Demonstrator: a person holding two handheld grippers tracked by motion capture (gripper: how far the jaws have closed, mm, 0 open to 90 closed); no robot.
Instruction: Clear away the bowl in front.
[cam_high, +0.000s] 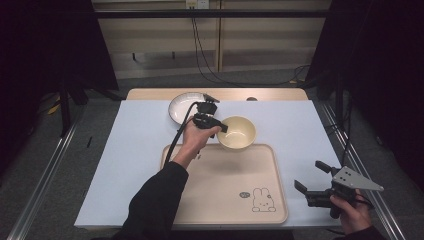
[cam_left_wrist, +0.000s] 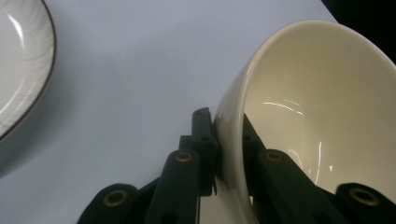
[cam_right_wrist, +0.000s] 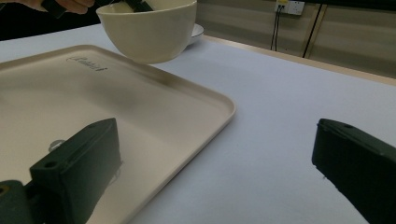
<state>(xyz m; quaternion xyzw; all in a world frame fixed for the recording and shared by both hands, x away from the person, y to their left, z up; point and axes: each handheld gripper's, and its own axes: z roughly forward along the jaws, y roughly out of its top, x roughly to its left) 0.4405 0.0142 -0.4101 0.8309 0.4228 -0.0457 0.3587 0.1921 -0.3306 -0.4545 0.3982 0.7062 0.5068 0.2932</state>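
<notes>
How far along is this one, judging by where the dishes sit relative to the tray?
Done: nothing rests on the tray yet. In hand: the left gripper pinches the cream bowl by its rim, lifted over the tray's far edge. Left: setting it down; the white plate sits on the mat; the right gripper is open.
</notes>
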